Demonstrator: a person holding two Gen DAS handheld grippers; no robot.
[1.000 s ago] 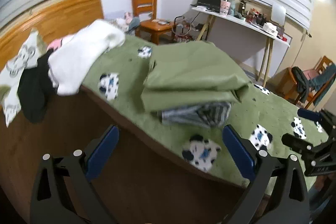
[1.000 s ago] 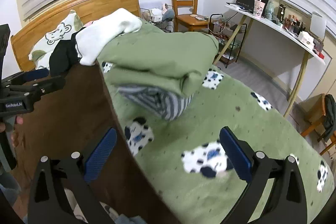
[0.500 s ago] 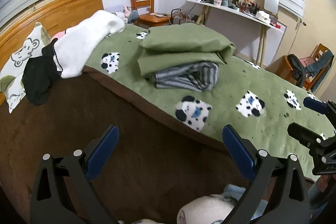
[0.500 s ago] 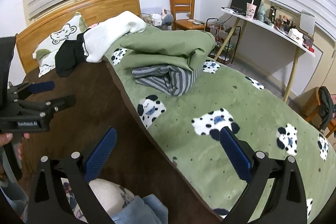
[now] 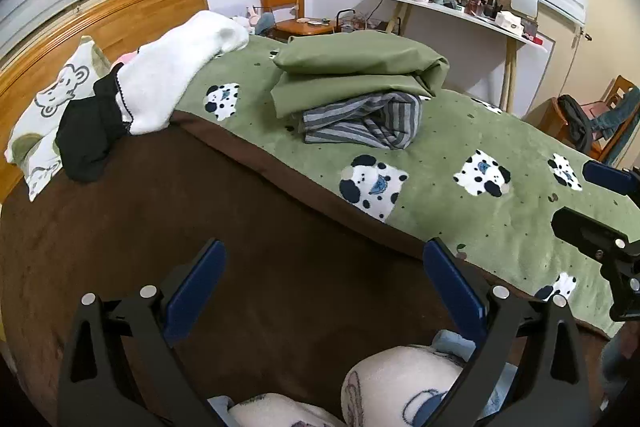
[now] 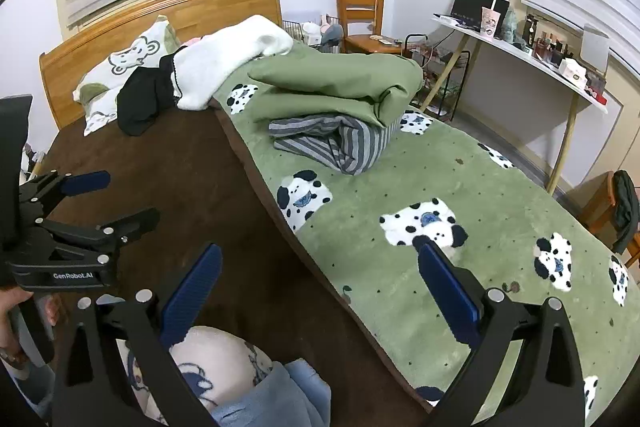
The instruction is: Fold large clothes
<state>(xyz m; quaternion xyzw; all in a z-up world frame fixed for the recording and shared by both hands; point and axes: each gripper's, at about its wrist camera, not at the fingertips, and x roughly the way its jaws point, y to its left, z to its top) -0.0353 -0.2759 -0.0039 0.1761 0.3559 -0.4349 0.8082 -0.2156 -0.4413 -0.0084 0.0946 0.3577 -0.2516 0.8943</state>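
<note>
Both wrist cams low at bed [image 5: 280, 227] edge, facing folded stack [image 5: 360, 87], shared.

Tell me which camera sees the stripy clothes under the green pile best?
The right wrist view: the folded grey striped garment faces that camera, showing its folded end and layers under the folded green clothes. In the left wrist view, the striped garment sits farther off, mostly one side showing.

Folded green garment [image 6: 336, 83] atop striped one [image 6: 340, 143]

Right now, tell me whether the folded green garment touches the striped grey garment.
Touching: in the right wrist view the folded green garment lies directly on the striped grey garment.
</note>
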